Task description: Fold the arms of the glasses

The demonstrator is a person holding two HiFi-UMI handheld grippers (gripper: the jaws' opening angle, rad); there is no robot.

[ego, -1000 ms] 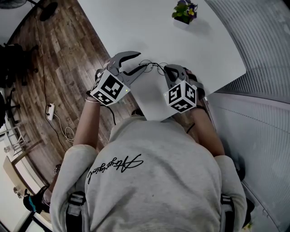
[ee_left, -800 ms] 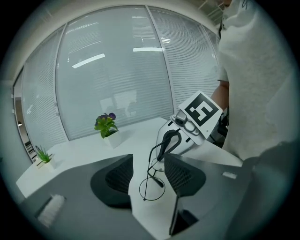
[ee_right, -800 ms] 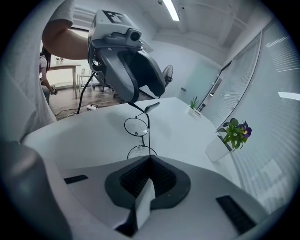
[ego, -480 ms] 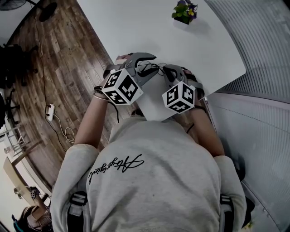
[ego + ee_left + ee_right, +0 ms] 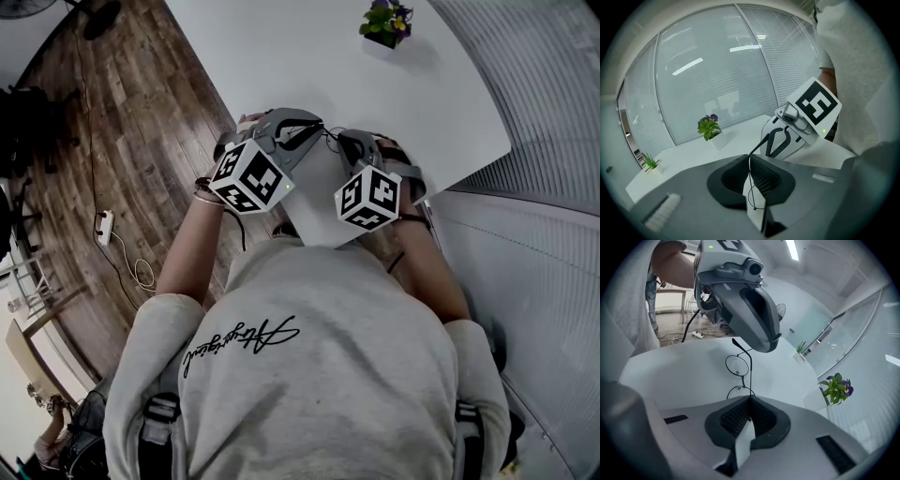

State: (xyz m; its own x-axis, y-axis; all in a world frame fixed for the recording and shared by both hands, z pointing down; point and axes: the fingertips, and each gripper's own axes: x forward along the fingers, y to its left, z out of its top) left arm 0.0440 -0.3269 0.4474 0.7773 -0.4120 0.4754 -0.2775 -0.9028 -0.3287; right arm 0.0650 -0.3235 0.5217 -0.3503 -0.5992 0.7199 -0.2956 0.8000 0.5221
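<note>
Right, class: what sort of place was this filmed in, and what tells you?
Most likely an office or meeting room: a large white table, a glass partition wall with blinds, a small potted plant as decoration, and wood-plank flooring.

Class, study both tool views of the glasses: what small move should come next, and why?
Probably swing the left tool gently toward the lenses, folding the arm it holds. Its jaws have just closed on the thin arm of the glasses. The right tool is shut on the frame beside one lens, which should keep the frame steady during the fold.
</note>
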